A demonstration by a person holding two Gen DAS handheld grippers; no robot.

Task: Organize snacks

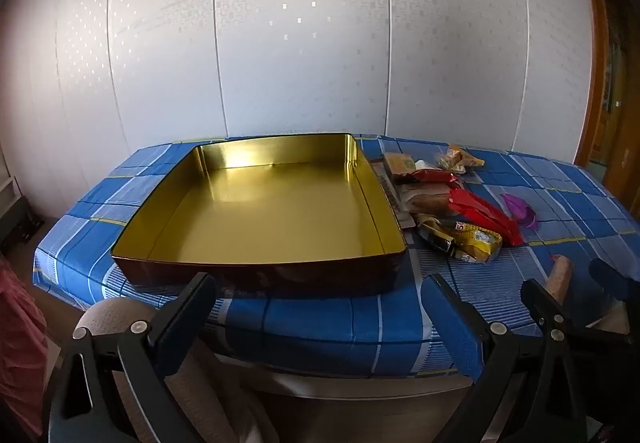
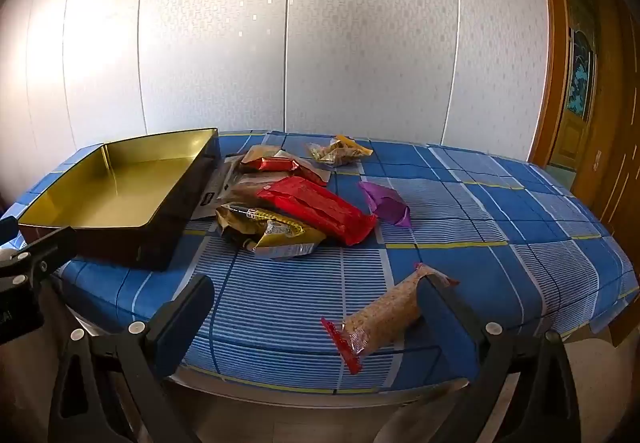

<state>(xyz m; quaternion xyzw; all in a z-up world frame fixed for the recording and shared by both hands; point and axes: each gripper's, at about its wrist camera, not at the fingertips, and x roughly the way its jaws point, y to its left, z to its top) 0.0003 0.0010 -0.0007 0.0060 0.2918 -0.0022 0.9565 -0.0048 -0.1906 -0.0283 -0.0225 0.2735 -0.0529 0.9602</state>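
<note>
So far left there's the tin [image 2: 120,179], gold inside, nothing in it yet, sitting on the blue checked cloth [image 2: 460,211]. The left gripper [image 1: 320,307] hangs in front of it, jaws spread wide, holding nothing. Just right of the tin is the snack pile [image 2: 288,203]: red pack [image 2: 320,209], yellow pack [image 2: 266,233], purple wrapper [image 2: 386,203] a bit apart. Nearest the edge lies a cracker pack [image 2: 384,317], right by the right gripper [image 2: 316,303], also wide open and empty. All looks light, crinkly and slippery, probably crushable, so I'd pinch the pack mid-body, gently.
</note>
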